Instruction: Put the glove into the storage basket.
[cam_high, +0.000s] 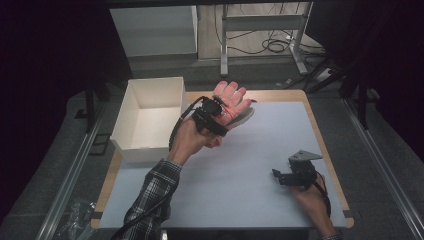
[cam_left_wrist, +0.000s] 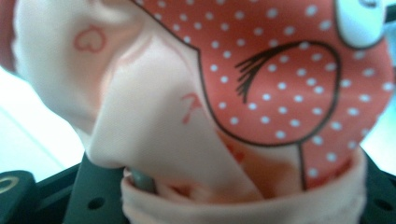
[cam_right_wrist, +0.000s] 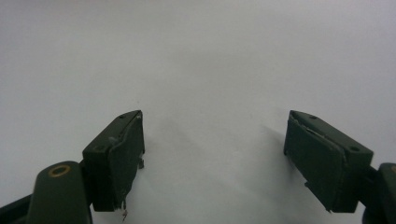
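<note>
1. Pink cloth (cam_left_wrist: 154, 140) with a red part full of white dots lay right against the lens in the left gripper view, gathered in folds. It looked like a small printed garment or sock; which one I could not tell.
2. It was up in the air over the far part of the table (cam_high: 260, 165), just right of the white box (cam_high: 150, 117), hanging from the left tool (cam_high: 212, 116).
3. That left tool was pressed together on a bunched fold of the cloth, which sat between its jaws.
4. By my judgement the cloth was very light, soft and limp. It would droop and swing, not keep a shape, and would not break.
5. A good place to take hold was a thick fold or a hem, because one thin layer could slip out.
6. The right tool (cam_high: 280, 176) rested low on the near right of the table, its jaws spread wide with nothing between them.
</note>
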